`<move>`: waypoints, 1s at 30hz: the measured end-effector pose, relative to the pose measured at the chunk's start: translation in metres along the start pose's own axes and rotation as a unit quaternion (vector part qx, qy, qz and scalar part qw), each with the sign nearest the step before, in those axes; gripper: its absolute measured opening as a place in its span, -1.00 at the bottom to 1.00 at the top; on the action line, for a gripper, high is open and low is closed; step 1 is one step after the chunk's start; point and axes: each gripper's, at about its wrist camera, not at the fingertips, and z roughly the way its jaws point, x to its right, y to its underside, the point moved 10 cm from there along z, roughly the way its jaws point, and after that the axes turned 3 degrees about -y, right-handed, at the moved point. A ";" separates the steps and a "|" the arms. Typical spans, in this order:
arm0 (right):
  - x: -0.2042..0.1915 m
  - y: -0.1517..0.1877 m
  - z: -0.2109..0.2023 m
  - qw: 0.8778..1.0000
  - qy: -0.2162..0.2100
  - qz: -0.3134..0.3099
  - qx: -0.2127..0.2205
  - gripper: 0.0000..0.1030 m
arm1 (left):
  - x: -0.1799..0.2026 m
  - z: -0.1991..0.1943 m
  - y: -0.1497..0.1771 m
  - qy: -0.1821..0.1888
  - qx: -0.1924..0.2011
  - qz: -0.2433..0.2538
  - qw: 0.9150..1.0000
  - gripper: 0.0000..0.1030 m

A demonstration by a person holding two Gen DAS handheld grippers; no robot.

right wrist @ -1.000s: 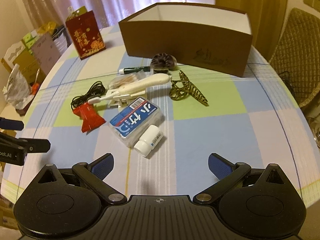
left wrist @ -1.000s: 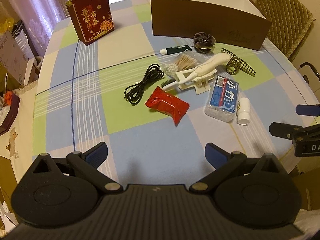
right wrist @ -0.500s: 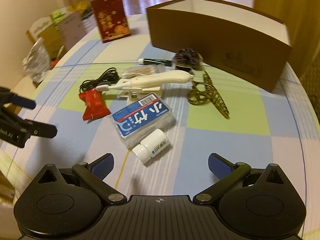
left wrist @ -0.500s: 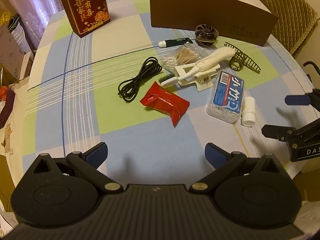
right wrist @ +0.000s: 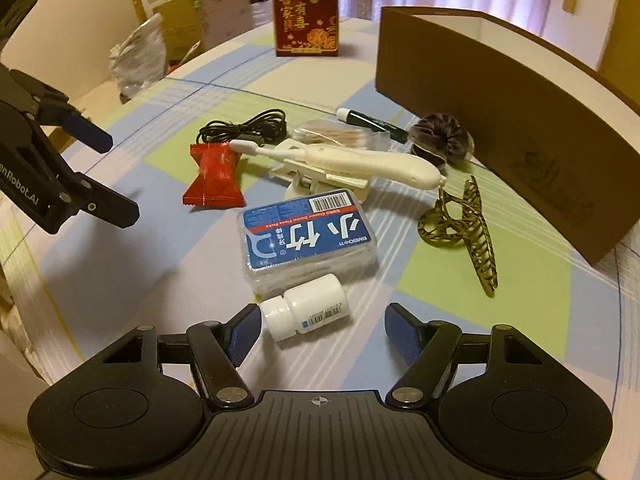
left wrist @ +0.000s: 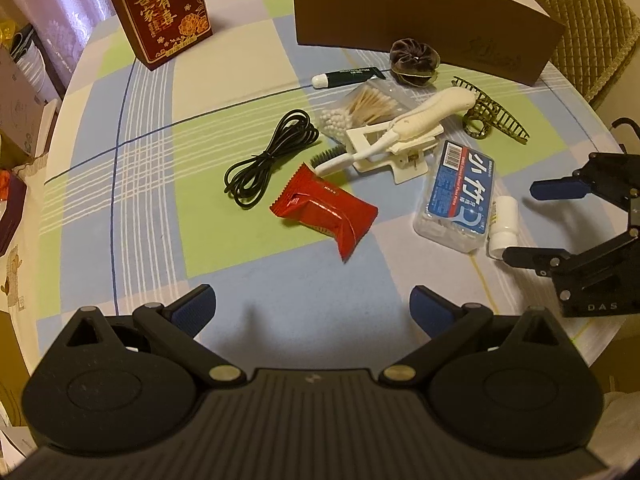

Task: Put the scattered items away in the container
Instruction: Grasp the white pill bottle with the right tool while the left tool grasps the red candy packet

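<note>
The white pill bottle (right wrist: 306,306) lies on its side, cap toward the left finger of the wide-open, empty right gripper (right wrist: 320,330), touching the floss box (right wrist: 308,240); bare tablecloth (right wrist: 460,320) on its right.

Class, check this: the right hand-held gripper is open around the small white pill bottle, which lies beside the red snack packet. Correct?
Not quite. The right hand-held gripper is open around the small white pill bottle, but the bottle lies beside the clear plastic floss-pick box with the blue label, not the red snack packet, which sits farther off. The right wrist view shows this.
</note>
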 end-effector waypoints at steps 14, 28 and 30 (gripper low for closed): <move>-0.003 0.004 0.011 0.999 -0.025 -0.042 -0.016 -0.04 | 0.001 0.007 -0.002 -0.005 -0.008 -0.007 1.000 0.98; 0.055 0.029 -0.015 0.994 0.061 0.084 -0.022 -0.04 | -0.006 0.027 -0.030 0.027 0.023 -0.036 0.999 0.87; 0.056 0.032 -0.015 0.994 0.064 0.091 -0.023 -0.03 | -0.008 0.033 -0.037 0.031 0.021 -0.063 0.997 0.83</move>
